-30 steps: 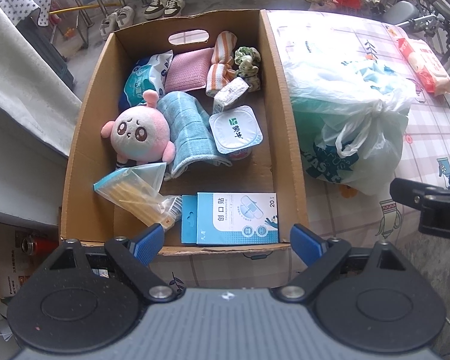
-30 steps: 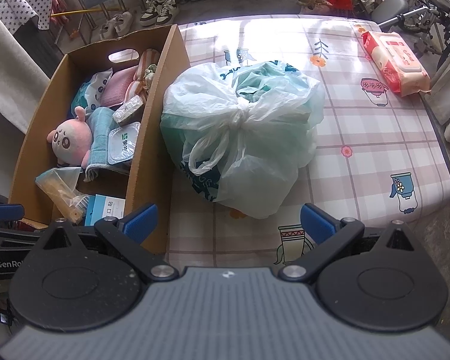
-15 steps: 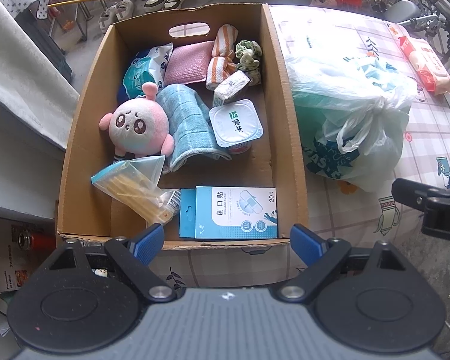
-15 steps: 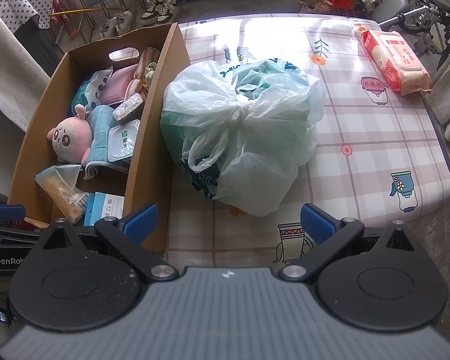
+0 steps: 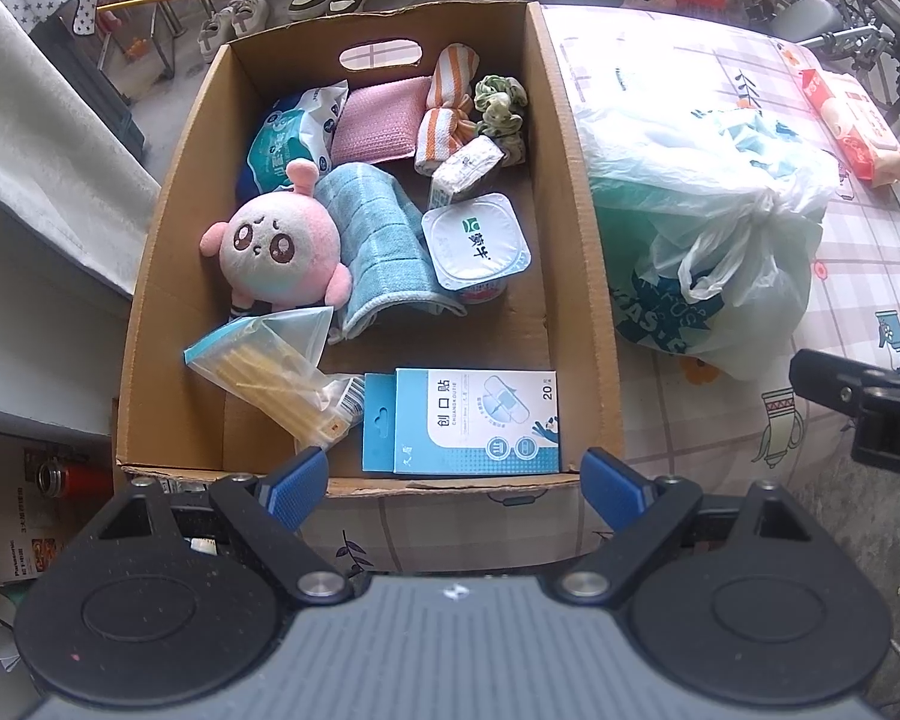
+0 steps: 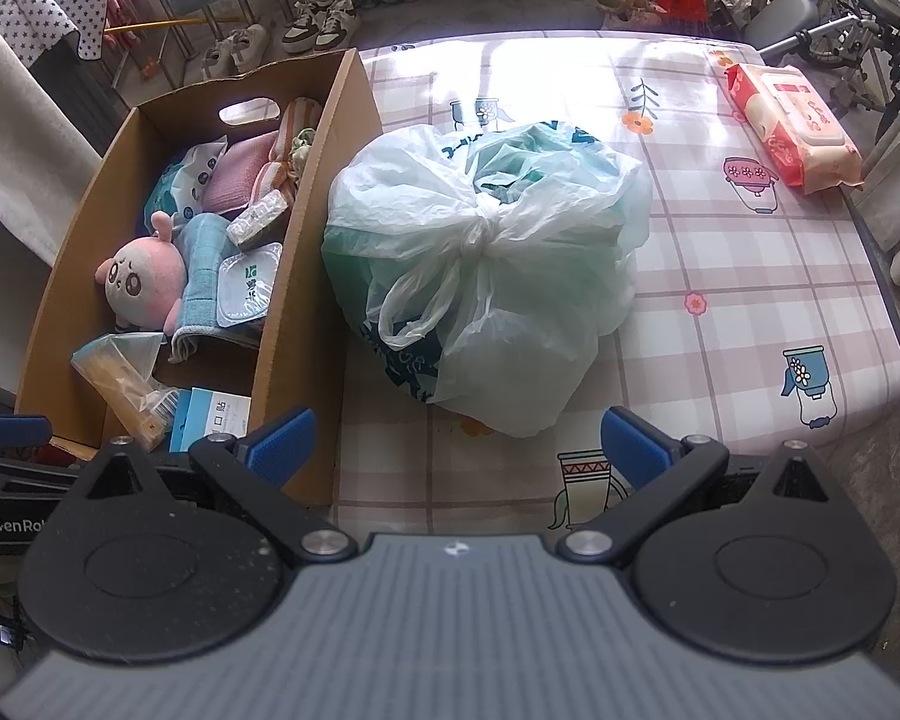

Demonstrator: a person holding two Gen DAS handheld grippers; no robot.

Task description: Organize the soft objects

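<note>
A cardboard box (image 5: pixel 576 228) on the table holds a pink plush toy (image 5: pixel 279 252), a blue towel (image 5: pixel 378 240), a pink cloth (image 5: pixel 378 126), a striped orange cloth (image 5: pixel 447 108), a green scrunchie (image 5: pixel 501 111), a yoghurt cup (image 5: pixel 477 243), a plaster box (image 5: pixel 468 420) and a bag of sticks (image 5: pixel 270 372). My left gripper (image 5: pixel 453 483) hangs open above the box's near edge, holding nothing. A tied white plastic bag (image 6: pixel 486 264) lies right of the box (image 6: pixel 306 276). My right gripper (image 6: pixel 456 441) is open above the table in front of the bag.
A pink pack of wipes (image 6: pixel 792 120) lies at the table's far right. The checked tablecloth (image 6: pixel 750 300) ends in an edge on the right. Shoes (image 6: pixel 324 21) and railings stand beyond the table. A low shelf with a can (image 5: pixel 66 477) sits left of the box.
The left wrist view has drifted slightly, so the box sits a little higher in the picture. Both grippers stay open and nothing in the box or on the table has moved.
</note>
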